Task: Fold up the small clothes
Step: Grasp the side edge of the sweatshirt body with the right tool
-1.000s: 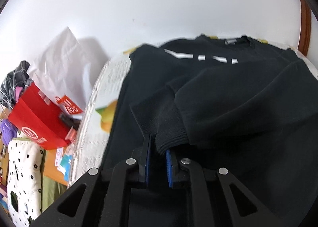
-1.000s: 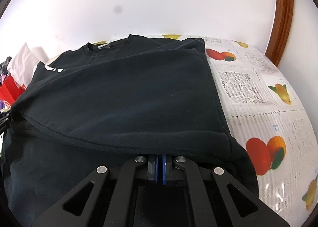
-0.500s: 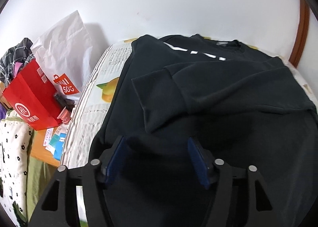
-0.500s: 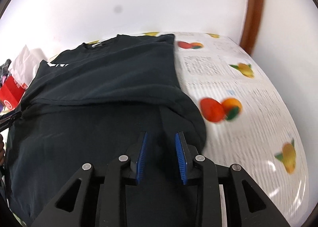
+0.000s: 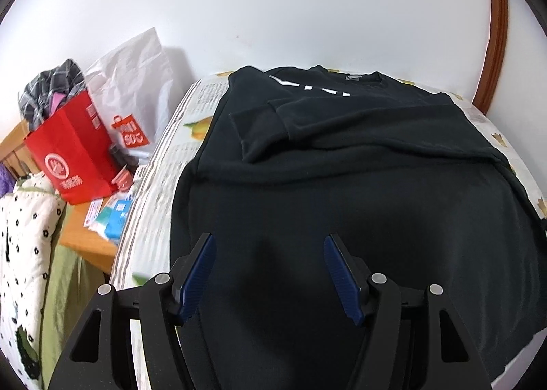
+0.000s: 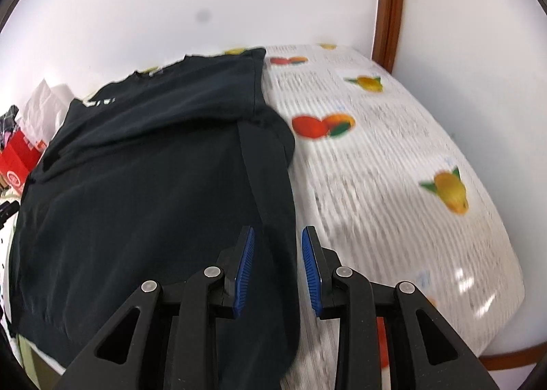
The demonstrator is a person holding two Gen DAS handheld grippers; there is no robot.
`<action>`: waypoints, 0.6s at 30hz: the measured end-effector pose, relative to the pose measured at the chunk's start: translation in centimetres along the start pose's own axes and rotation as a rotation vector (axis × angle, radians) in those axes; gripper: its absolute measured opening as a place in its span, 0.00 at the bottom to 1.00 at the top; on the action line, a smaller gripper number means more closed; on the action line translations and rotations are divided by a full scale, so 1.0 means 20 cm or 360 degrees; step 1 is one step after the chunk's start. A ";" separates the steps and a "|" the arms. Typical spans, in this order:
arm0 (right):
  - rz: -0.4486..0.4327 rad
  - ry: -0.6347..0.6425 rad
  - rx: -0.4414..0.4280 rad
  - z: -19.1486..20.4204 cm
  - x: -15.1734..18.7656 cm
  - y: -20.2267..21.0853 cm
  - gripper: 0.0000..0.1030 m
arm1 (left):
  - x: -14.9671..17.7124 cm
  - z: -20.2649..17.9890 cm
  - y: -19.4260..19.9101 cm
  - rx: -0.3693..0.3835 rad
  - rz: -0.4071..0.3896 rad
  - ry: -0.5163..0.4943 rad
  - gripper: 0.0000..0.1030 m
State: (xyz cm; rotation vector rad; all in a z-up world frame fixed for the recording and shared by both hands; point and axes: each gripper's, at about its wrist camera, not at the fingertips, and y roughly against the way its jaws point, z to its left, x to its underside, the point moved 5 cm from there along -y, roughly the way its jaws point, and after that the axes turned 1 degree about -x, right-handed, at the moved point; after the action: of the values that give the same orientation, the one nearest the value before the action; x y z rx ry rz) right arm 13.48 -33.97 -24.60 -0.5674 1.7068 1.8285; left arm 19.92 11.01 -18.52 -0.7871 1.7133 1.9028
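The left gripper (image 5: 268, 273) has its jaws spread wide and empty, hovering over the near part of the black sweatshirt (image 5: 342, 191). The right gripper (image 6: 277, 268) is also parted, holding nothing, with the sweatshirt's right edge lying between and just below its blue pads (image 6: 244, 261).

The sweatshirt lies flat on the fruit-print tablecloth (image 6: 393, 167), collar toward the far edge by the wall, and both sleeves (image 5: 273, 123) are already laid across the chest.

The step in hand looks like taking the near hem for the bottom-to-top fold. To do it well, each gripper should drop to 1 hem corner, pinch all layers together, and lift evenly so the crossed sleeves stay put. The cloth is soft and thick, so a shallow bite may slip.

A red bag (image 5: 73, 154) and a white bag (image 5: 136, 82) sit beyond the table's left edge, well apart.
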 end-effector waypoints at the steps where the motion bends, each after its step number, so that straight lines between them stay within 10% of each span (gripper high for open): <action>1: 0.0021 -0.0007 -0.0016 -0.01 0.03 0.00 0.33 | 0.02 0.01 0.01 0.0003 0.0013 0.0012 0.61; 18: 0.0053 0.0024 -0.0099 0.07 0.23 -0.06 0.46 | 0.42 0.27 0.02 -0.0039 0.0178 0.0200 0.68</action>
State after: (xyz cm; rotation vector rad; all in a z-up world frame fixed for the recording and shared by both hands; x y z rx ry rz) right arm 10.98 -31.91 -28.42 -0.5828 1.6835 1.9113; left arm 12.93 15.95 -23.53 -0.8527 1.8473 1.9896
